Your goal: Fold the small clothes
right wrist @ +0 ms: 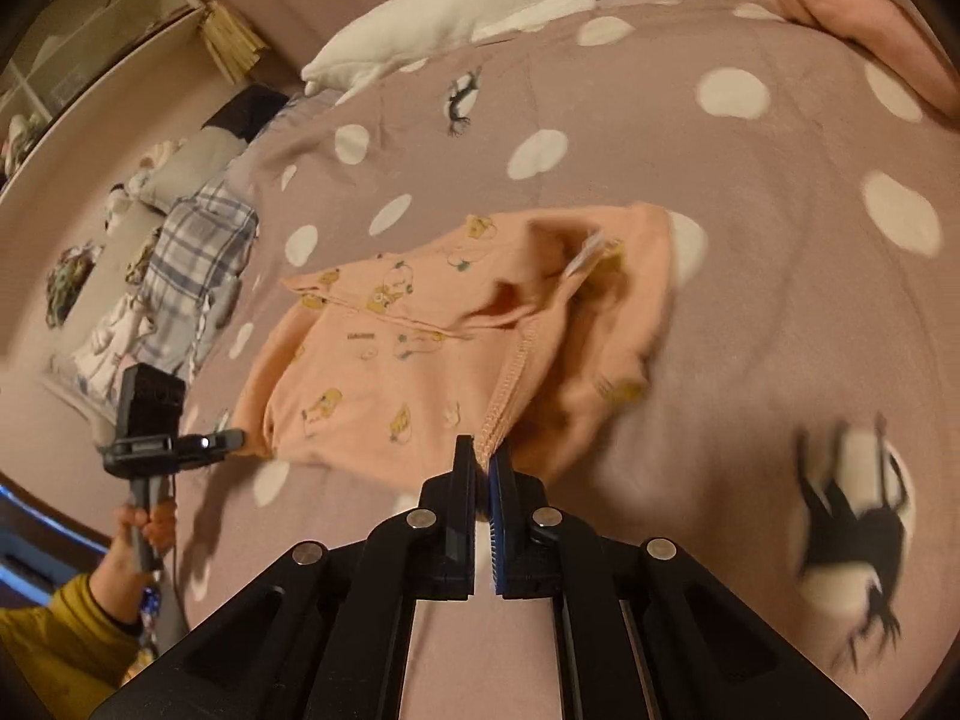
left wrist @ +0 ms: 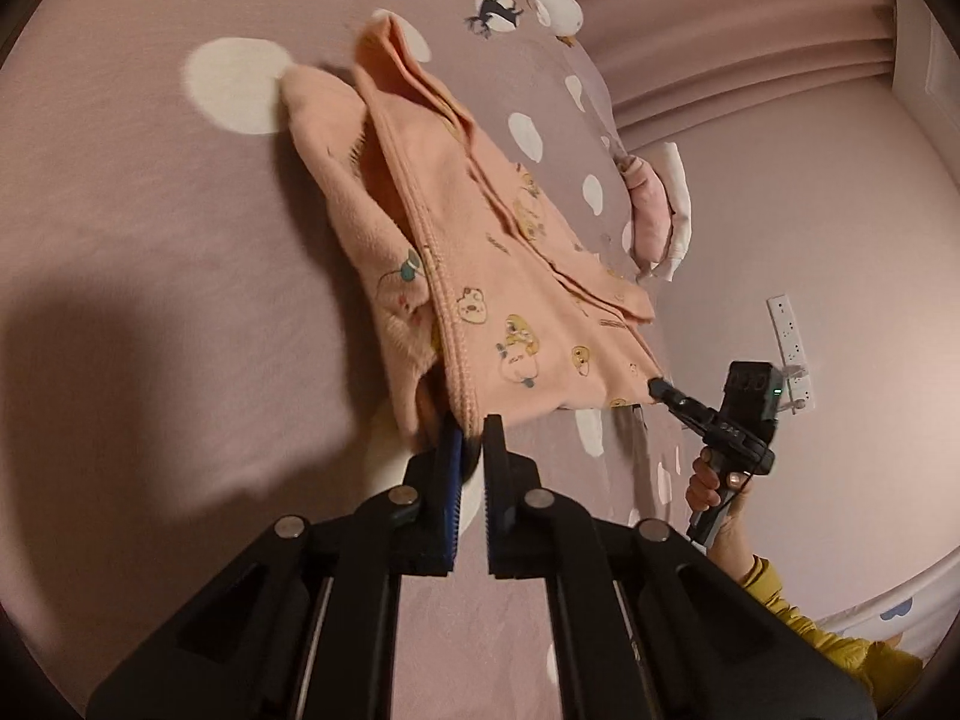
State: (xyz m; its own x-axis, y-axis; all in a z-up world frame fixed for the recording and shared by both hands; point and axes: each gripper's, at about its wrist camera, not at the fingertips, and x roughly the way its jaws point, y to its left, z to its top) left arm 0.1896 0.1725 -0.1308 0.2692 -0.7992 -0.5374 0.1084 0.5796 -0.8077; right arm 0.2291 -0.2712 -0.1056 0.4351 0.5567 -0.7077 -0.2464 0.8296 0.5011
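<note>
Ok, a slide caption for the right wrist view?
Right tool pinches the peach garment's stitched edge on the dotted bedspread; left tool holds the opposite corner.

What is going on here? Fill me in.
A person is folding a small peach garment on a dotted mauve bedspread, with a handheld gripper in each hand. The left gripper is shut on the garment's near stitched hem. The right gripper pinches the hem further along. The garment is already partly folded over itself, its near edge lifted off the bed. A white goose plush lies at the far side.
</note>
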